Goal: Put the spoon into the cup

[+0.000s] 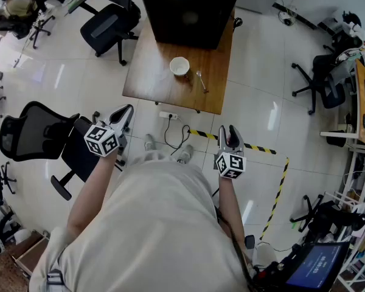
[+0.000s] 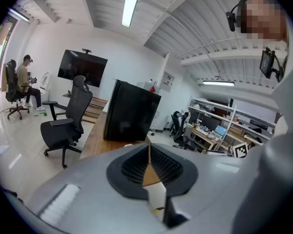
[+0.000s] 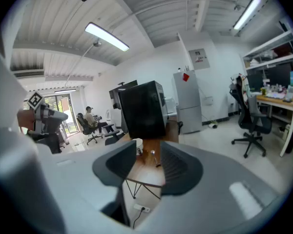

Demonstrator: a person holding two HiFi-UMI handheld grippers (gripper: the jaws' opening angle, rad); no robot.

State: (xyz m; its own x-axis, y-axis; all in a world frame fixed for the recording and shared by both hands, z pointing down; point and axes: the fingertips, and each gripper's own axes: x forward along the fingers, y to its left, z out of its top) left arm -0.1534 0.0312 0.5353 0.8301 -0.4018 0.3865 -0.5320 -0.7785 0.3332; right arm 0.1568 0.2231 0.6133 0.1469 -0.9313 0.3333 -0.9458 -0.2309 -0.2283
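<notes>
Only in the head view: whole table with white cup and, just right of it, spoon lying flat, both well ahead of left gripper and right gripper held over the floor. In the right gripper view, fingers spread apart and empty, cup and spoon framed far off in the gap; in the left gripper view, fingers pressed together on nothing.

Cup partly behind a dark finger, spoon too small for detail
</notes>
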